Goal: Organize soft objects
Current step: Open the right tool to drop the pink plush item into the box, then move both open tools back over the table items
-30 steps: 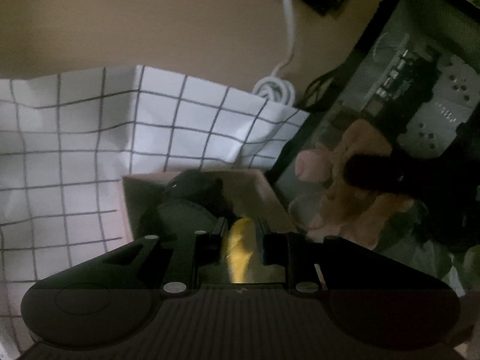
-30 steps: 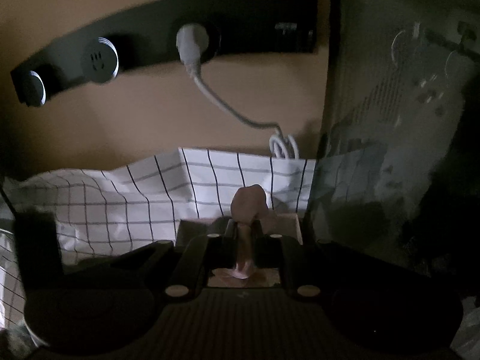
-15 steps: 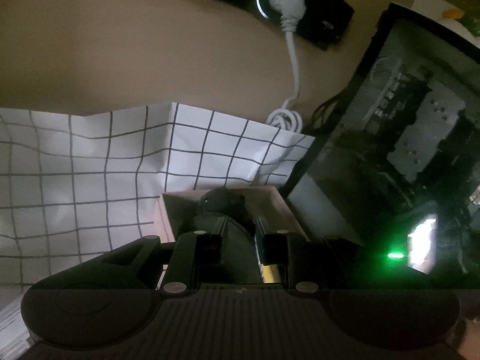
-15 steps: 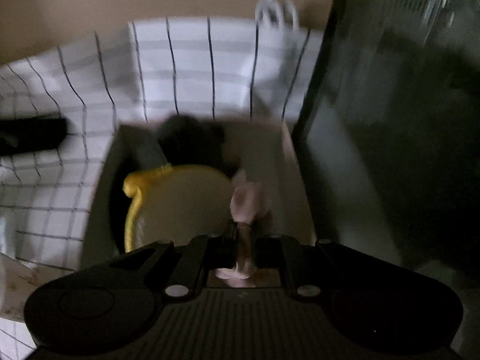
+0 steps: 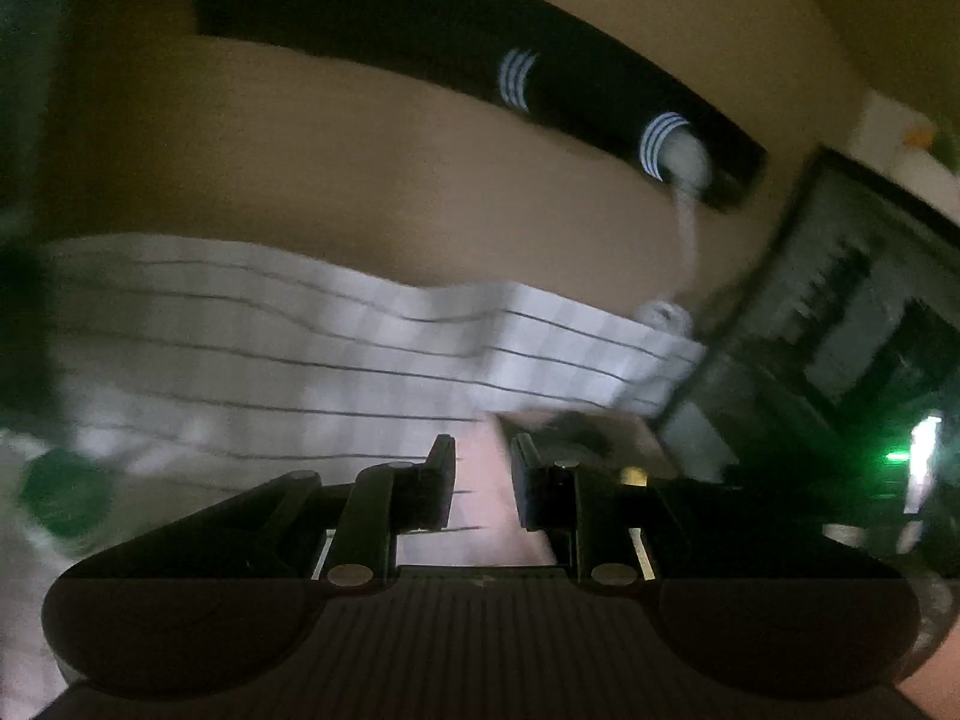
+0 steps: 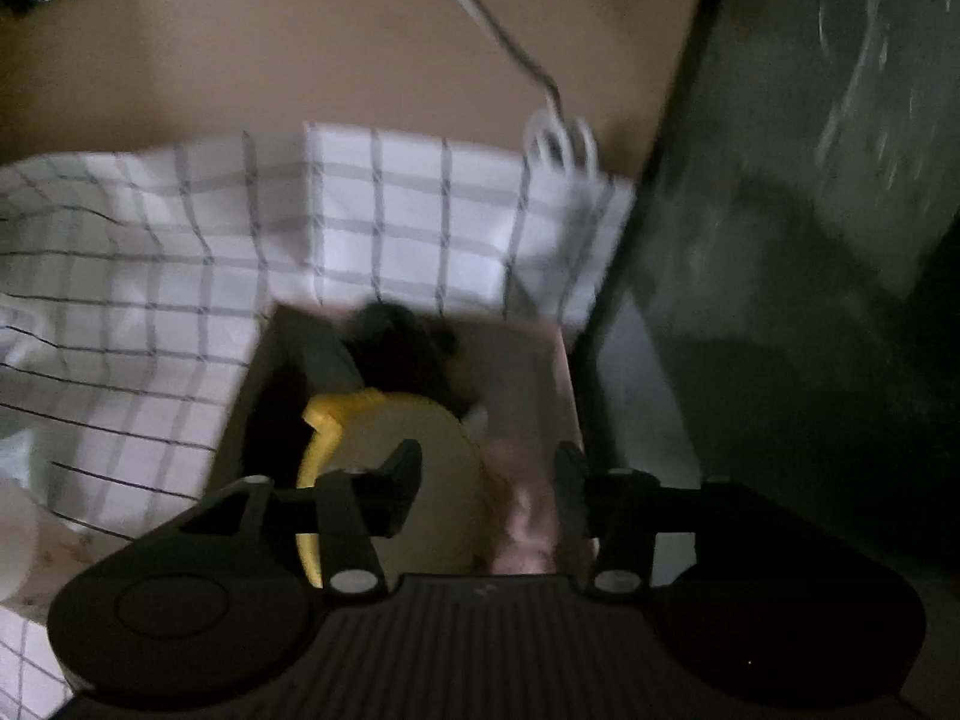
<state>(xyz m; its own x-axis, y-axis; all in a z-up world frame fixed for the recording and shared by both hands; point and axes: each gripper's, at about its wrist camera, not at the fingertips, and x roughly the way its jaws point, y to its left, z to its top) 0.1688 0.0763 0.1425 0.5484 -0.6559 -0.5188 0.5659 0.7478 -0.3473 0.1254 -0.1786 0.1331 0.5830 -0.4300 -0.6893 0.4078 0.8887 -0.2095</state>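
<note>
Right wrist view: right gripper (image 6: 487, 483) has just been opening, jaws apart over the box (image 6: 528, 360); pink plush (image 6: 528, 516) sits loose between them beside the yellow toy (image 6: 384, 420); left gripper (image 5: 482, 468) nearly closed, empty.

Home desk corner: black power strip (image 5: 480, 54), glass-sided computer case (image 6: 810, 210), checked cloth (image 6: 390, 216).

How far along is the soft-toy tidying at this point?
Done: a yellow plush and a black plush lie in the cardboard box. In hand: the right gripper is over the box, its jaws just opening, with a pink plush between them. The left gripper is empty, its jaws near closed. Left: the blurred views show no other loose soft toy.
</note>
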